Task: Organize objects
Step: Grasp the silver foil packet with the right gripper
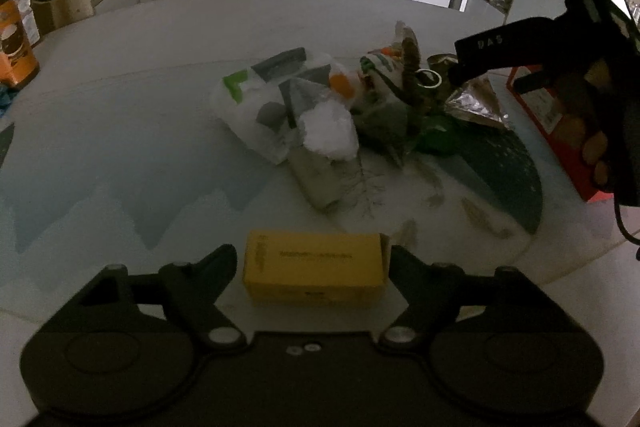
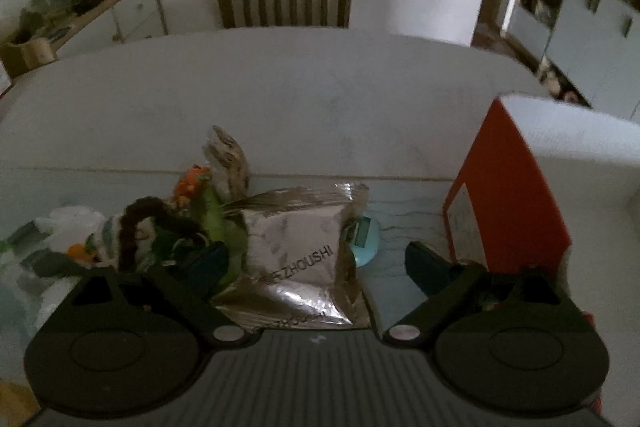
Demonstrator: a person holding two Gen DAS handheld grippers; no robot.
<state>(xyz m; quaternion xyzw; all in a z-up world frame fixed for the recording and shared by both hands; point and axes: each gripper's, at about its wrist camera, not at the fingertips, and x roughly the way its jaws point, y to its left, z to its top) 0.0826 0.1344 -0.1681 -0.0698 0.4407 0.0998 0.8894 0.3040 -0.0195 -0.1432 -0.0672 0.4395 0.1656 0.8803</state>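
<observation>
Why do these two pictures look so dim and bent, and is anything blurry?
Left wrist view: the room is dark, the fisheye lens curves the table edge, and the yellow box between the gripper's open fingers looks soft. Right wrist view: equally dim, the whole frame is smeared, and the foil pouch catches some glare beside the red box.

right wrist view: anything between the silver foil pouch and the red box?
Yes. In the right wrist view a small light-blue gadget peeks from behind the silver foil pouch; beyond it, bare table up to the red box.
</observation>
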